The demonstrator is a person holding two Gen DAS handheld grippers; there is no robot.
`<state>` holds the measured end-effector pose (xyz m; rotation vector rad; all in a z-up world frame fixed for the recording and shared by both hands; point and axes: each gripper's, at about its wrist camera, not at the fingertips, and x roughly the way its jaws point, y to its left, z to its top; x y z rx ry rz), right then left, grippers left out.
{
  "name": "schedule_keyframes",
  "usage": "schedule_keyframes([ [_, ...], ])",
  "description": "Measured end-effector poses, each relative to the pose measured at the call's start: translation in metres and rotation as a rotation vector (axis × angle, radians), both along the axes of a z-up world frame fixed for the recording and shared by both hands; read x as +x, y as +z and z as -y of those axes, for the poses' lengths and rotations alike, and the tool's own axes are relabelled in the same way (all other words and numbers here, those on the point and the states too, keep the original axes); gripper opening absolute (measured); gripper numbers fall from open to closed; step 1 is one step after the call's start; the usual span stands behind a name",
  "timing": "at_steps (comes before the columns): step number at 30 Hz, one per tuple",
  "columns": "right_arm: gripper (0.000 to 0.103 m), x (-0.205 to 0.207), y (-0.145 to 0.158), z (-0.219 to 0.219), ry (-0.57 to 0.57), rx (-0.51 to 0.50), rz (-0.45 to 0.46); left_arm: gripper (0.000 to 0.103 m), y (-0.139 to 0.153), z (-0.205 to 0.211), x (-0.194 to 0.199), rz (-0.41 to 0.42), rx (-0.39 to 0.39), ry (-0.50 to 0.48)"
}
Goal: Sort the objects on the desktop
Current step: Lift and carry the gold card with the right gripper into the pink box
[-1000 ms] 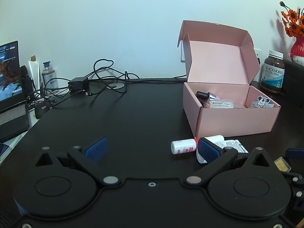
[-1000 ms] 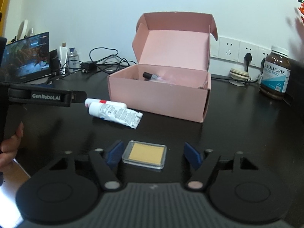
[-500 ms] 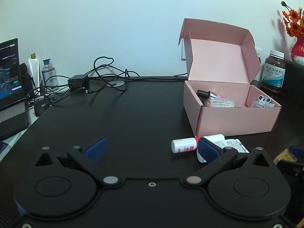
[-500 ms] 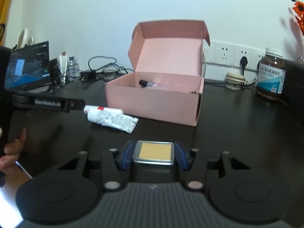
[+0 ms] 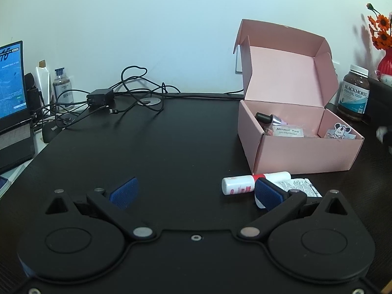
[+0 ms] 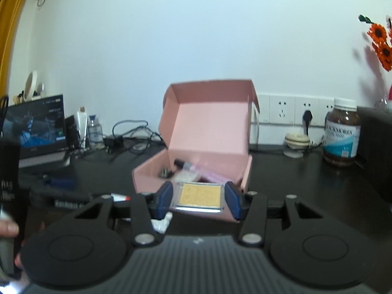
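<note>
1. The right claw point(image 6: 199, 199) grips a clear flat case with a tan insert point(image 6: 198, 196); both blue pads press on its short sides, and no tabletop shows under the case.
2. Its jaws were closing within the last second, with the case between them, and now stand narrow on it.
3. Just beyond that case lies the open pink box point(image 6: 196, 171), lid standing up at the far side.
4. The left claw point(image 5: 196, 192) is wide, with nothing between its blue pads, low over the black tabletop point(image 5: 159, 152).
5. Its right pad hides part of a white tube point(image 5: 291, 188) lying flat on the tabletop.
6. A white bottle with a red band point(image 5: 254, 183) lies on its side, touching the tube, just near of the box's front wall.
7. Inside the box are a dark-capped vial point(image 5: 268, 118), an alcohol pad sachet point(image 5: 287, 131) and a cartoon sticker point(image 5: 341, 131).
8. Right of the box stands a brown supplement jar point(image 5: 354, 93); orange flowers point(image 5: 381, 30) in a red vase stand at the far right.
9. At the far left are a laptop point(image 5: 12, 85) and a tangle of black cables point(image 5: 132, 93).
10. A person's fingers point(image 6: 8, 227) show at the left edge of the right wrist view.
</note>
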<state>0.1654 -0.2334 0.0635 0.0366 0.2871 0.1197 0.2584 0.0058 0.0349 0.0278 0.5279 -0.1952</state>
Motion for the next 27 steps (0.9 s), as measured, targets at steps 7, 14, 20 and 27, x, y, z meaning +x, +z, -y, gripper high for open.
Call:
schedule_keyframes([
  [7, 0.046, 0.025, 0.017, -0.007, 0.009, -0.075, 0.024, 0.103, 0.001, 0.000, -0.003, 0.024, 0.005, 0.011],
  [14, 0.046, 0.050, 0.013, -0.011, 0.007, -0.089, -0.026, 0.103, 0.001, 0.002, -0.006, 0.042, 0.013, 0.009],
  [20, 0.046, 0.072, 0.007, -0.008, -0.002, -0.091, -0.055, 0.103, 0.002, 0.003, -0.005, 0.041, 0.014, 0.008],
  [27, 0.046, 0.107, 0.002, -0.006, -0.004, -0.087, -0.125, 0.103, 0.002, 0.003, -0.006, 0.043, 0.016, 0.014],
])
